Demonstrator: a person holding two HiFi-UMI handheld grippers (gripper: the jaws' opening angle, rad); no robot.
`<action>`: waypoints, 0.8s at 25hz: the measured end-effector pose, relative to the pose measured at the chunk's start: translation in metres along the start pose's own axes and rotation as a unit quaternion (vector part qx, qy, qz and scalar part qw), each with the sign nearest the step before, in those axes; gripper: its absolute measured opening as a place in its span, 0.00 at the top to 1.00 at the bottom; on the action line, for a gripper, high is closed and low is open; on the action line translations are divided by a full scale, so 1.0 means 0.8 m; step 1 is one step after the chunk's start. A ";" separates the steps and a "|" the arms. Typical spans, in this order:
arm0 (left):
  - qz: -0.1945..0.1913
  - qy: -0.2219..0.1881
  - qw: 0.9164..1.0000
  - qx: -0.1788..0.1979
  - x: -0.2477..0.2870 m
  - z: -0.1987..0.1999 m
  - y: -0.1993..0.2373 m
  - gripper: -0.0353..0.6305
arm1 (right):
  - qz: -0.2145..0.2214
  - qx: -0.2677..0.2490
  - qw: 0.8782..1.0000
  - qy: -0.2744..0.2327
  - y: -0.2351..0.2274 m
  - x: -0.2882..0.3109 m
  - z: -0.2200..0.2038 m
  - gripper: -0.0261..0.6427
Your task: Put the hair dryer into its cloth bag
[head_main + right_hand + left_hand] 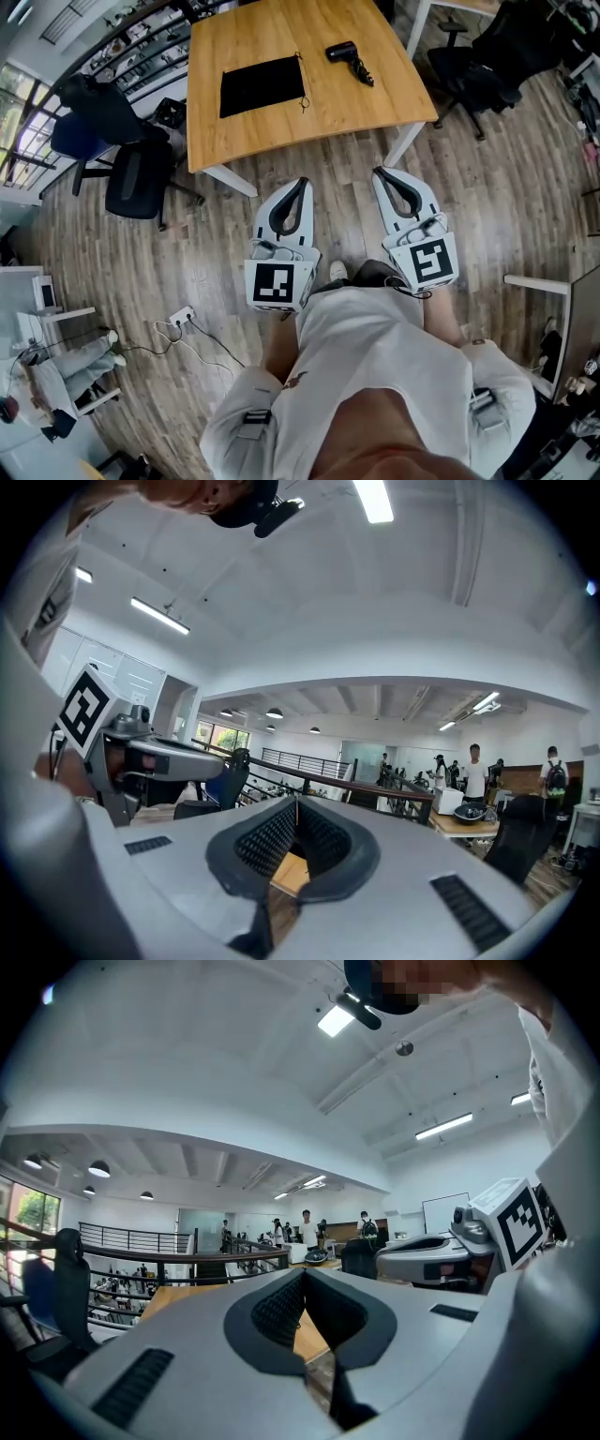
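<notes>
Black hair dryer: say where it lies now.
Head view: the black hair dryer lies on the wooden table, toward its right side, right of the flat black cloth bag.

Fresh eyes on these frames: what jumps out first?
The left gripper and right gripper, both white, shut and empty, are held over the wood floor short of the table. On it lies a flat black cloth bag, with the black hair dryer apart to its right.

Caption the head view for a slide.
Left gripper and right gripper, shut, face a table with hair dryer and bag.
</notes>
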State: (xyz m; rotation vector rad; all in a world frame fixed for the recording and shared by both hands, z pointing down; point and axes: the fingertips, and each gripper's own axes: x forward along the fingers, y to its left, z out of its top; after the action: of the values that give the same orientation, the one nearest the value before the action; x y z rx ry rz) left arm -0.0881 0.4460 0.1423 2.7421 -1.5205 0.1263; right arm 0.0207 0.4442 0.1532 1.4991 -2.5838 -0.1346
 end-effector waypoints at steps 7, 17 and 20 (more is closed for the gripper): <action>-0.006 0.000 1.000 -0.007 0.031 -0.005 0.027 0.92 | -0.004 0.000 1.000 0.007 -0.013 0.039 -0.003 0.93; -0.001 0.016 1.000 -0.012 0.116 -0.014 0.059 0.92 | 0.004 0.006 1.000 0.008 -0.071 0.113 -0.013 0.93; 0.005 0.023 1.000 -0.015 0.142 -0.018 0.071 0.92 | 0.013 0.006 1.000 0.009 -0.089 0.139 -0.015 0.93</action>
State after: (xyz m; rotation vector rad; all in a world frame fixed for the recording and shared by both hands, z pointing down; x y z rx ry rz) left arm -0.0775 0.3199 0.1629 2.6881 -1.5133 0.1651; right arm 0.0290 0.3125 0.1640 1.4633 -2.5923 -0.1022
